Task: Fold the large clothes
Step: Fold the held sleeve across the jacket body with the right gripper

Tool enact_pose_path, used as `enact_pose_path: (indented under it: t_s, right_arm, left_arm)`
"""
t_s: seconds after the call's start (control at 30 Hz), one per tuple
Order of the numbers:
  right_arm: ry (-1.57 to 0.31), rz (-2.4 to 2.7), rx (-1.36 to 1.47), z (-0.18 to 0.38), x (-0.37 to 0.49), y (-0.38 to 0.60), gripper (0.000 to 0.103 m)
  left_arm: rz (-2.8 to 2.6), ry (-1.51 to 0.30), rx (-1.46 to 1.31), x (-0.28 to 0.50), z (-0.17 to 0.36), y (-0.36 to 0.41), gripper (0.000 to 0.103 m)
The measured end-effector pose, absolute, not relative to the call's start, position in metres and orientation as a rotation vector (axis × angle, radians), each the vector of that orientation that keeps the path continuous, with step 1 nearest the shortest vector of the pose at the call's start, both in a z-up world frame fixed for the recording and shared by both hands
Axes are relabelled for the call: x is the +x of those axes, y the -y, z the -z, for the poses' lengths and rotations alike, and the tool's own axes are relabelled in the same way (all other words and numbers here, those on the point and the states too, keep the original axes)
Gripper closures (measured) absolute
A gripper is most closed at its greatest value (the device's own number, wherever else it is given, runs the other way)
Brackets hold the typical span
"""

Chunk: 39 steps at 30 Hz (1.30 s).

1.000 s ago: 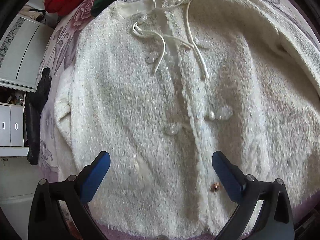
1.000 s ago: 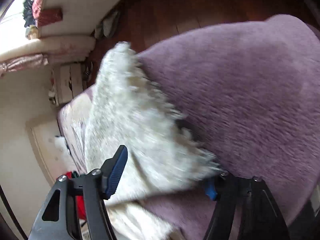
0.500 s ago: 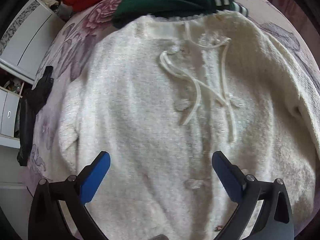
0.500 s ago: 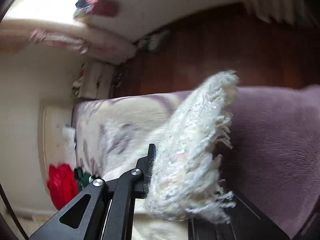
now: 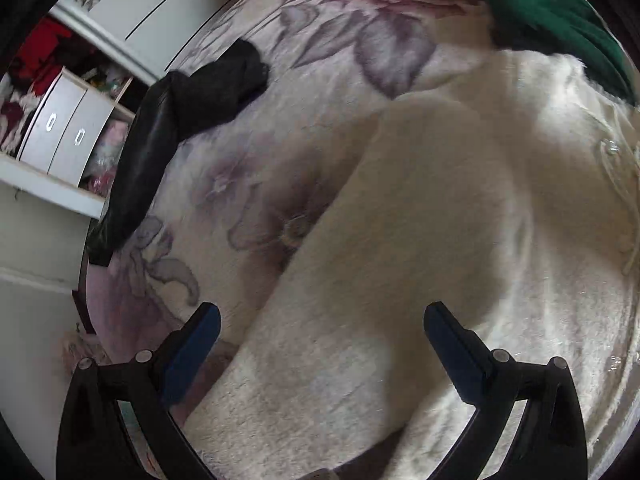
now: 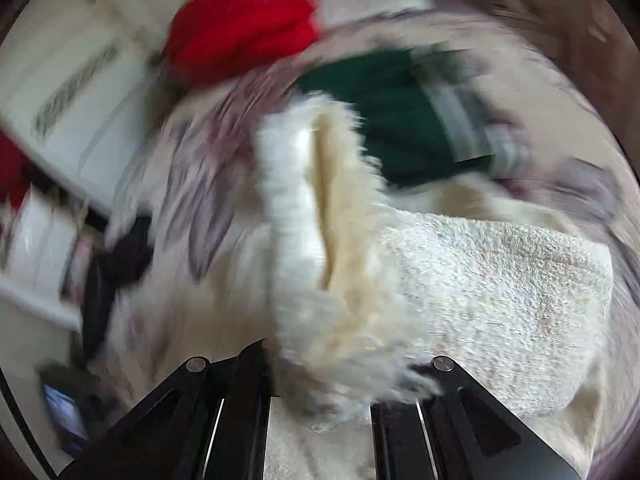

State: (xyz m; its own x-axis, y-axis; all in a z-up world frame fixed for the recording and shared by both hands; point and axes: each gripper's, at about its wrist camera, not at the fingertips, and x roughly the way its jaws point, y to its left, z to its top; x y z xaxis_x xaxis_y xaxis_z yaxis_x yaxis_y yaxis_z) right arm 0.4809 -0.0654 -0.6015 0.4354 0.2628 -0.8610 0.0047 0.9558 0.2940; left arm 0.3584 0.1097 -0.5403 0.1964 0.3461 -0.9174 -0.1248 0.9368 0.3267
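Observation:
A fluffy cream cardigan (image 5: 460, 220) lies spread on the flowered bed cover (image 5: 248, 152). In the left wrist view its left sleeve (image 5: 340, 320) runs down toward the camera. My left gripper (image 5: 320, 324) is open with blue pads, hovering over that sleeve, empty. In the blurred right wrist view my right gripper (image 6: 320, 380) is shut on the cuff of the other sleeve (image 6: 320, 248) and holds it up above the cardigan body (image 6: 500, 288).
A black garment (image 5: 176, 120) lies at the bed's left edge. A green garment (image 5: 560, 20) and a red one (image 6: 240, 28) lie beyond the collar. White drawers and a wardrobe (image 5: 72, 128) stand left of the bed.
My left gripper has swung left from the buttoned front to the left sleeve. My right gripper has carried the gripped cuff up and over toward the cardigan body.

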Motion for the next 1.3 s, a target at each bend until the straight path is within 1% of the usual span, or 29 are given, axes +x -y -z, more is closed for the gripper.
enact_pose_path:
  t_s: [0.1, 0.13, 0.17, 0.2, 0.27, 0.3, 0.33, 0.4, 0.43, 0.5, 0.63, 0.7, 0.77, 0.8, 0.83, 0.9, 0.93, 1.03, 1.1, 1.17, 1.2, 1.23, 1.3]
  right_arm:
    - [-1.295, -0.253, 0.126, 0.668, 0.497, -0.009, 0.094]
    - [-1.377, -0.275, 0.122, 0.689, 0.498, -0.02, 0.089]
    - [-1.455, -0.287, 0.161, 0.709, 0.495, -0.02, 0.087]
    - [-1.501, -0.296, 0.245, 0.723, 0.491, -0.008, 0.082]
    - [-1.482, -0.309, 0.468, 0.715, 0.5, 0.029, 0.068]
    - [-1.452, -0.297, 0.596, 0.706, 0.489, 0.053, 0.053]
    - [-1.417, -0.276, 0.707, 0.699, 0.476, 0.077, 0.044]
    - [-1.32, -0.165, 0.912, 0.684, 0.439, 0.138, 0.043]
    - [-1.284, -0.105, 0.992, 0.682, 0.423, 0.167, 0.039]
    - [-1.225, 0.074, 1.168, 0.69, 0.384, 0.234, 0.034]
    - [-1.214, 0.268, 1.41, 0.752, 0.325, 0.305, 0.034]
    - [-1.136, 0.21, 1.605, 0.785, 0.31, 0.323, 0.034]
    - [-1.035, 0.124, 1.714, 0.798, 0.312, 0.329, 0.037]
    - [-0.983, 0.099, 1.733, 0.799, 0.315, 0.33, 0.049]
    - [-0.976, 0.107, 1.719, 0.797, 0.317, 0.334, 0.061]
    - [-0.924, 0.135, 1.702, 0.79, 0.316, 0.344, 0.068]
    - [-0.892, 0.153, 1.704, 0.787, 0.311, 0.348, 0.07]
    - [-0.878, 0.208, 1.713, 0.793, 0.294, 0.364, 0.069]
    - [-0.943, 0.244, 1.707, 0.805, 0.281, 0.381, 0.069]
    - [-0.997, 0.257, 1.697, 0.815, 0.265, 0.398, 0.065]
    - [-1.029, 0.253, 1.686, 0.811, 0.261, 0.398, 0.063]
    - [-1.057, 0.256, 1.664, 0.812, 0.267, 0.394, 0.059]
    - [-1.124, 0.265, 1.55, 0.793, 0.259, 0.392, 0.058]
  left_arm:
    - [-0.348, -1.356, 0.177, 0.35, 0.544, -0.124, 0.0]
    - [-0.348, -1.364, 0.174, 0.348, 0.543, -0.127, 0.0]
    - [-0.345, -1.369, 0.172, 0.345, 0.543, -0.128, 0.0]
    - [-0.34, -1.372, 0.171, 0.343, 0.541, -0.129, 0.0]
    - [-0.327, -1.373, 0.172, 0.341, 0.536, -0.129, 0.0]
    - [-0.319, -1.369, 0.174, 0.339, 0.533, -0.126, 0.0]
    - [-0.311, -1.363, 0.178, 0.337, 0.529, -0.121, 0.0]
    - [-0.296, -1.356, 0.186, 0.337, 0.525, -0.112, 0.0]
    - [-0.287, -1.357, 0.187, 0.337, 0.522, -0.105, 0.0]
    - [-0.273, -1.353, 0.186, 0.339, 0.518, -0.088, 0.0]
    - [-0.255, -1.336, 0.206, 0.348, 0.514, -0.051, 0.0]
    - [-0.255, -1.342, 0.233, 0.354, 0.518, -0.033, 0.0]
    - [-0.258, -1.324, 0.264, 0.361, 0.521, -0.016, 0.0]
    - [-0.259, -1.316, 0.286, 0.366, 0.523, -0.007, 0.0]
    - [-0.264, -1.306, 0.296, 0.37, 0.525, -0.001, 0.0]
    - [-0.275, -1.295, 0.31, 0.38, 0.531, 0.009, 0.0]
    - [-0.277, -1.294, 0.31, 0.386, 0.535, 0.014, 0.0]
    - [-0.283, -1.291, 0.306, 0.405, 0.55, 0.029, 0.0]
    - [-0.289, -1.292, 0.331, 0.418, 0.567, 0.039, 0.0]
    - [-0.303, -1.301, 0.383, 0.432, 0.592, 0.047, 0.0]
    - [-0.313, -1.308, 0.409, 0.438, 0.603, 0.048, 0.0]
    - [-0.316, -1.305, 0.419, 0.442, 0.609, 0.049, 0.0]
    - [-0.307, -1.274, 0.423, 0.448, 0.61, 0.048, 0.0]
